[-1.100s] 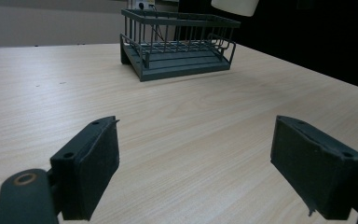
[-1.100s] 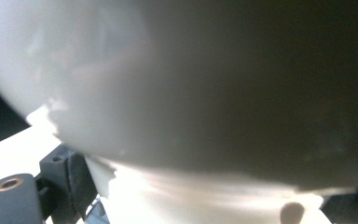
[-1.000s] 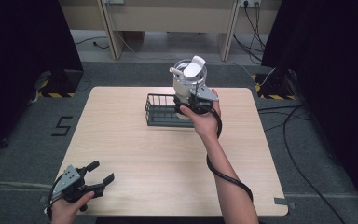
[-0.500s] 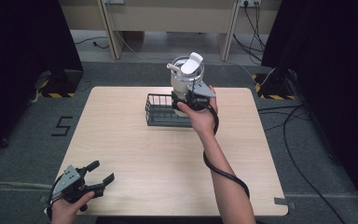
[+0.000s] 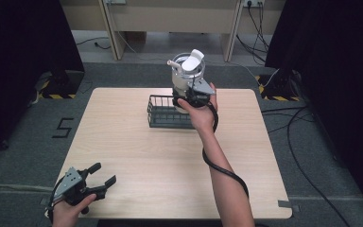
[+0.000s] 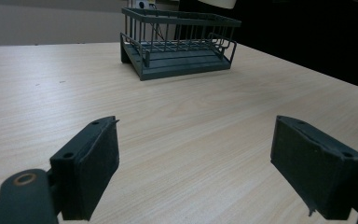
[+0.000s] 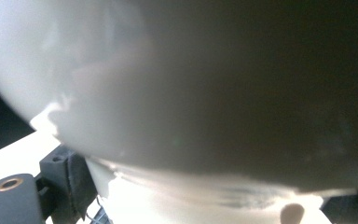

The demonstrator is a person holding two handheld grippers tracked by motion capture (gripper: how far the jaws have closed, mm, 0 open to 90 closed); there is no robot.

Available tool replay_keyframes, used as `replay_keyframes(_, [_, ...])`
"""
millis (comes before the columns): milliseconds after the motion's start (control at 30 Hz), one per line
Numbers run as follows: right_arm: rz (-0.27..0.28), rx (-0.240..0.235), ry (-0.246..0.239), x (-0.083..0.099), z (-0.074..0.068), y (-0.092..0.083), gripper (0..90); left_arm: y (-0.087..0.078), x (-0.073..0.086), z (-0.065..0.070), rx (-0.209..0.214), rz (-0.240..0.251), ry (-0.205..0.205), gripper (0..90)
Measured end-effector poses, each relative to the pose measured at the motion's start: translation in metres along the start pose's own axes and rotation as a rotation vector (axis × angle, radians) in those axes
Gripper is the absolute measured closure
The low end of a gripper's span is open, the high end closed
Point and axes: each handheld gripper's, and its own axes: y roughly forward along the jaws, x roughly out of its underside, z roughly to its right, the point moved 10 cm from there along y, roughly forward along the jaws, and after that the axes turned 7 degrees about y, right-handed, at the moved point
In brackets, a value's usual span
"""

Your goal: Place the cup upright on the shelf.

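Right gripper [image 5: 189,96]: jaws closed on the kettle [image 5: 187,75], lifted above the rack's [image 5: 166,113] right end at the far side of the table [image 5: 137,156].
Kettle: white, lid flipped up, close against the right gripper's camera.
Left gripper [image 5: 101,176]: near left corner, jaws wide apart, holding nothing.

left gripper [image 6: 196,163]: jaws stood wide apart, nothing between them, low over the table | table [image 6: 51,88]: pale wood grain, bare around the jaws | wire basket [image 6: 179,42]: dark, upright on the table well ahead of the jaws, no contents visible | white object [image 6: 216,3]: only its edge visible above the basket, at the top
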Motion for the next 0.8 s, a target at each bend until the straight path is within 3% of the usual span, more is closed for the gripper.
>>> replay_keyframes(800, [-0.034,0.016,0.021,0.011,0.003,0.029,11.2,0.000,0.000,-0.002,-0.002,0.003,-0.002,14.5])
